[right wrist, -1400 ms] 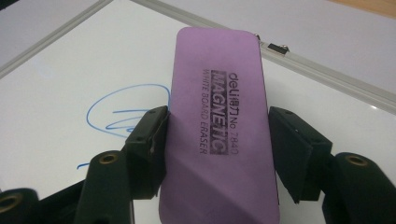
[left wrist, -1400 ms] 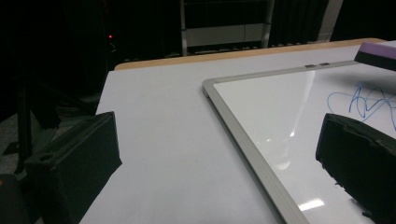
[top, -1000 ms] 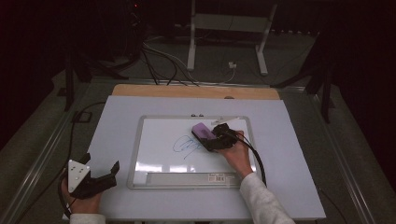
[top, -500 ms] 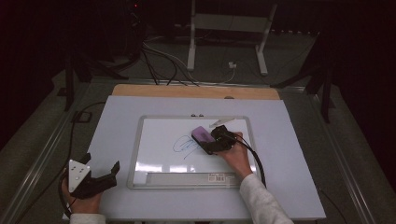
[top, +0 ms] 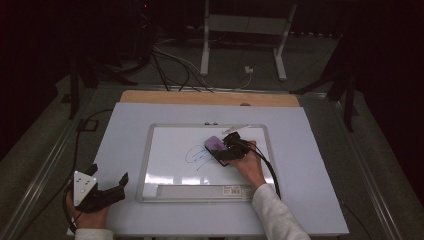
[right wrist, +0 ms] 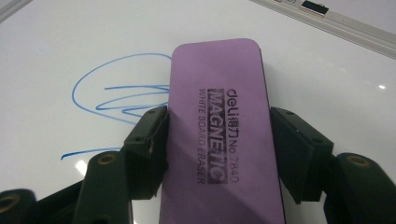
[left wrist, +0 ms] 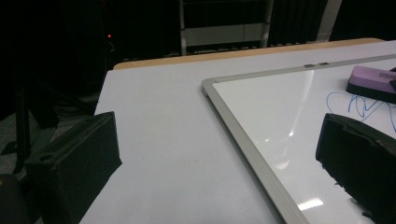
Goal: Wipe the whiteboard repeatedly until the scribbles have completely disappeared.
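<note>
A purple magnetic whiteboard eraser [right wrist: 219, 126] lies flat on the whiteboard [top: 145, 170], over the right end of a blue scribble [top: 197, 156]. My right gripper [right wrist: 219, 149] has just been closing, and its pads press on the eraser's two long sides. In the high view the eraser [top: 216, 147] and right gripper [top: 227, 152] are right of the board's middle. My left gripper [top: 109, 176] rests off the board at the table's near left, open with nothing between its jaws. The left gripper view has this gripper [left wrist: 217, 158] facing the board's frame [left wrist: 243, 135], with the eraser [left wrist: 371, 79] and scribble [left wrist: 355, 102] far right.
The board's pen tray [top: 200, 191] runs along its near edge. A wooden strip [top: 210, 97] borders the far side of the white table [top: 310, 190]. Cables [top: 175, 65] and a metal stand [top: 245, 25] are on the floor beyond.
The right gripper and the eraser have slid a little toward the near side over the scribble. The left gripper has kept its place.
</note>
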A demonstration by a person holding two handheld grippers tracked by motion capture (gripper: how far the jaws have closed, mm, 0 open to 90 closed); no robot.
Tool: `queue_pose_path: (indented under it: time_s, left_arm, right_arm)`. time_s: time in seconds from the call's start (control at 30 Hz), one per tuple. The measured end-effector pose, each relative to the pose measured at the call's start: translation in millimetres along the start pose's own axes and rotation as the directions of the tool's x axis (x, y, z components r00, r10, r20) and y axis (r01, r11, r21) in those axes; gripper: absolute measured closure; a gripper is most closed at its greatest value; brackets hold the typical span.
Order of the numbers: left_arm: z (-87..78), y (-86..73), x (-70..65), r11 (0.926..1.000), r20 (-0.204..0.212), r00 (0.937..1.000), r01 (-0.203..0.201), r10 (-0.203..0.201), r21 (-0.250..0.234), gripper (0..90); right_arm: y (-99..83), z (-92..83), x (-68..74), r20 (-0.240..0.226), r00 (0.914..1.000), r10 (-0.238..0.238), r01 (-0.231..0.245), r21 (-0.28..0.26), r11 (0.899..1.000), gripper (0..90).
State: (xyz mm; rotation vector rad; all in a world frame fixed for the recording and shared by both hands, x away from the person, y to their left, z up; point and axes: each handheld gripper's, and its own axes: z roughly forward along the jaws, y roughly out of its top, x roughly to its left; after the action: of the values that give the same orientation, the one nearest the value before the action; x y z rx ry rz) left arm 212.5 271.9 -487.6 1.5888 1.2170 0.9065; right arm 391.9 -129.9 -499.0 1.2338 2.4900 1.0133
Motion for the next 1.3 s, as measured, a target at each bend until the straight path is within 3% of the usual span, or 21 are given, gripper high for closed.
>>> queue_pose_path:
  time_s: [0.3,0.47,0.6,0.73,0.93,1.0,1.1,1.23,1.3]
  left_arm:
    - [-0.4,0.1,-0.2,1.0,-0.001,1.0,-0.002,0.002,0.0,0.5]
    - [-0.6,0.1,0.0,1.0,-0.001,1.0,-0.002,0.002,0.0,0.5]
    - [-0.4,0.1,-0.1,1.0,-0.001,1.0,-0.001,0.001,0.001,0.5]
    - [0.1,0.1,-0.6,1.0,-0.001,1.0,0.0,0.0,-0.001,0.5]
    - [-0.1,0.3,-0.8,1.0,-0.001,1.0,-0.002,0.002,0.0,0.5]
    - [-0.6,0.2,-0.6,1.0,0.0,1.0,-0.002,0.002,0.0,0.5]
    - [-0.7,0.2,-0.2,1.0,0.0,1.0,-0.002,0.002,0.0,0.5]
    - [-1.0,0.2,0.2,1.0,-0.001,1.0,-0.001,0.001,-0.001,0.5]
    - [-0.9,0.2,0.2,1.0,-0.001,1.0,-0.001,0.001,-0.001,0.5]
  right_arm:
    - [0.7,-0.5,0.7,0.018,0.9998,-0.003,0.002,0.008,1.0,40.6]
    - [1.3,-3.6,-5.7,0.094,0.9955,0.015,-0.016,0.01,1.0,40.7]
    - [0.4,-7.6,-14.5,0.18,0.9829,0.038,-0.04,0.005,0.999,40.8]
    - [-0.3,-7.7,-13.4,0.196,0.9794,0.049,-0.05,0.0,0.999,40.8]
    - [-0.6,-3.4,6.7,0.09,0.996,-0.002,0.0,0.013,1.0,40.8]
    - [-1.4,-3.0,12.4,0.086,0.996,-0.023,0.022,0.011,1.0,40.8]
    - [-1.7,-3.2,8.1,0.076,0.9971,0.0,0.0,0.01,1.0,40.8]
    - [-0.8,-6.3,-3.3,0.18,0.9834,0.02,-0.021,0.004,1.0,40.9]
    - [-2.1,-7.9,-8.4,0.185,0.9815,0.047,-0.047,-0.001,0.999,40.9]
